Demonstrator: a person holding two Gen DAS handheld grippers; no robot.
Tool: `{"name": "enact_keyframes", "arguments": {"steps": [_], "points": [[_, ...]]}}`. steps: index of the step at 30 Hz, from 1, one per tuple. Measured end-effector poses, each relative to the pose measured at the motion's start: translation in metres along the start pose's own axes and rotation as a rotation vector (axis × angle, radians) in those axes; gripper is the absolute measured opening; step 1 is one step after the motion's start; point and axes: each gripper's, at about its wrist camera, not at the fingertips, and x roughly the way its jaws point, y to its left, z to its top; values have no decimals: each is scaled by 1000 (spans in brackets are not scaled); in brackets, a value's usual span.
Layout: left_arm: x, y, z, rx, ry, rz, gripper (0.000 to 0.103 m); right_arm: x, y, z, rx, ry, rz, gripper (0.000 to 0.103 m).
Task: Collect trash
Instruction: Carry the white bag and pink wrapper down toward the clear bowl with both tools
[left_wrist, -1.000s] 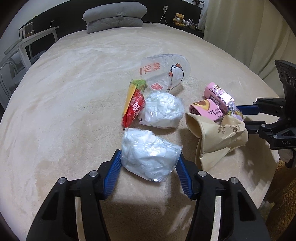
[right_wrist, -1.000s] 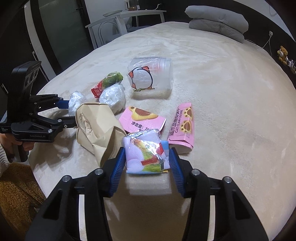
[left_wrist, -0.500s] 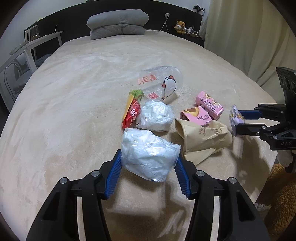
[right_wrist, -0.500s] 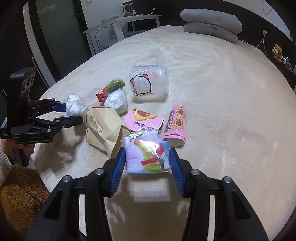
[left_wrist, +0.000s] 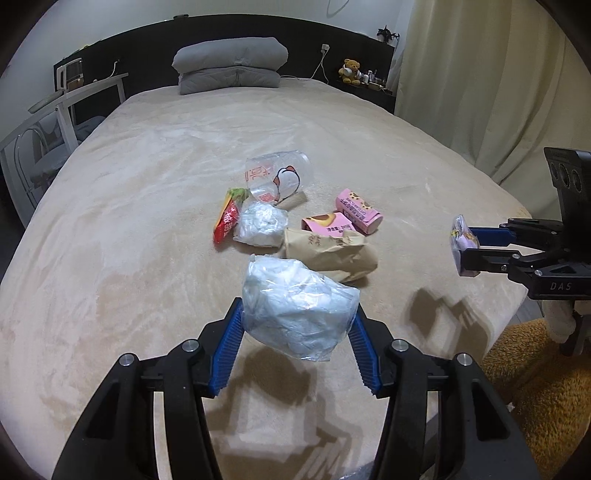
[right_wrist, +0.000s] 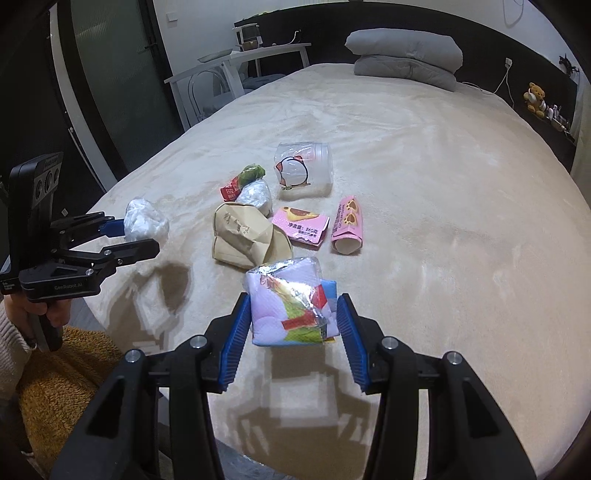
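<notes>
My left gripper (left_wrist: 295, 328) is shut on a crumpled white plastic bag (left_wrist: 297, 308), held above the beige bed; the same bag (right_wrist: 144, 221) shows in the right wrist view. My right gripper (right_wrist: 291, 317) is shut on a pink-and-blue snack wrapper (right_wrist: 291, 302), also lifted off the bed, and its wrapper (left_wrist: 463, 240) appears at the right of the left wrist view. On the bed lie a brown paper bag (left_wrist: 328, 251), a second white plastic wad (left_wrist: 260, 223), a red-and-green wrapper (left_wrist: 227, 218), a clear plastic cup (left_wrist: 279, 177) on its side, and two pink packets (left_wrist: 358, 210).
Folded grey pillows (left_wrist: 229, 64) lie at the head of the bed. A white chair and desk (right_wrist: 236, 70) stand on one side, curtains (left_wrist: 480, 74) on the other. An orange-brown fuzzy rug (right_wrist: 62, 373) lies off the bed's near corner, beside a hand (right_wrist: 55, 314) holding the left gripper.
Both grippers have pulled back and up from the trash pile, carrying the white bag and the pink-and-blue wrapper off the bed. The remaining litter has stayed in place.
</notes>
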Motion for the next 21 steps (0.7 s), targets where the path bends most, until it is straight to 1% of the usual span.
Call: {"name": "enact_keyframes", "arguments": {"steps": [13, 21], "points": [[-67, -52, -36, 8, -44, -26, 53, -72, 27, -51, 39, -46, -1, 48], [-102, -82, -60, 13, -68, -35, 53, -109, 46, -83, 48, -70, 0, 48]]}}
